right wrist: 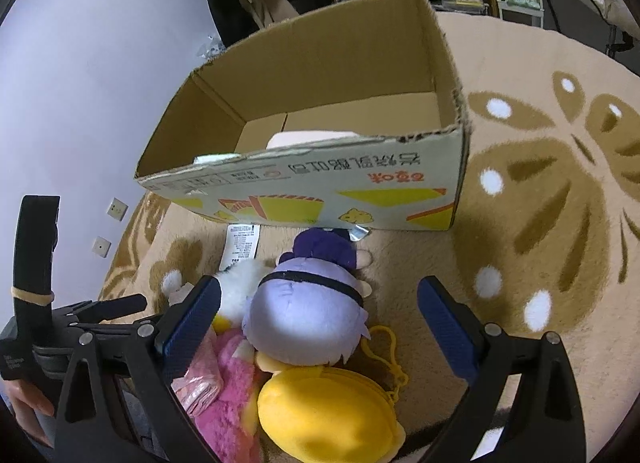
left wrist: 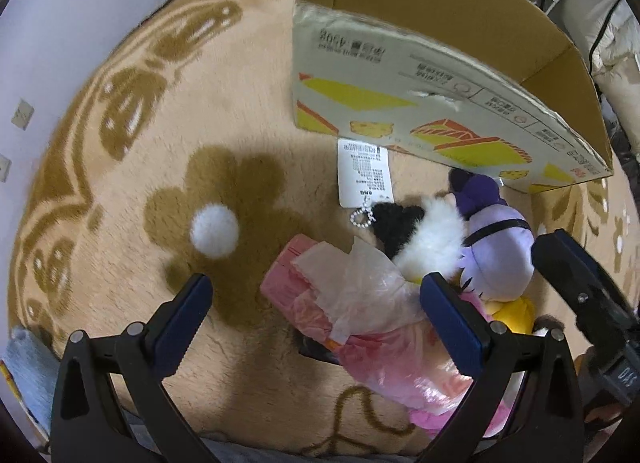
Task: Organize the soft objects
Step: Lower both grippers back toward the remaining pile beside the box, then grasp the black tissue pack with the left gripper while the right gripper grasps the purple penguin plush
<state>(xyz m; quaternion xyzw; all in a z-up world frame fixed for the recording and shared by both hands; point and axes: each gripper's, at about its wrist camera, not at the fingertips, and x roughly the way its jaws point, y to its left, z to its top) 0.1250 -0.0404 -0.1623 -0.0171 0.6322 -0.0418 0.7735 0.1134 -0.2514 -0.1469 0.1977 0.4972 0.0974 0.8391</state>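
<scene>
So this looks like the pick-up stage: nothing is gripped yet, and the soft stuff is piled on the rug (right wrist: 520,75) right in front of the cardboard box (right wrist: 320,187), which sits open-topped further back on the rug. A bit of something pale can be glimpsed inside the box, but what it is can't be told.

The right gripper (right wrist: 320,299) is held with its jaws spread wide, and the lilac plush (right wrist: 308,315) is framed between them, nearer the left-hand jaw than the other. No contact with it can be made out. The yellow plush pouch (right wrist: 328,411) is tucked just below it, touching it, with a pink fluffy toy (right wrist: 228,395) beside that.

The left gripper (left wrist: 316,299) is also spread open. A pink plastic bag (left wrist: 360,319) lies between its jaws, pushed up against the right-hand one, and a black-and-white plush (left wrist: 420,239) with a paper tag (left wrist: 364,175) sits just beyond, near the box's front wall.

Probably the next move would be the right jaws being lowered over the lilac plush and closed on its round body, then lifted clear over the box's front edge. Care would be needed so the yellow pouch's chain isn't dragged along.
</scene>
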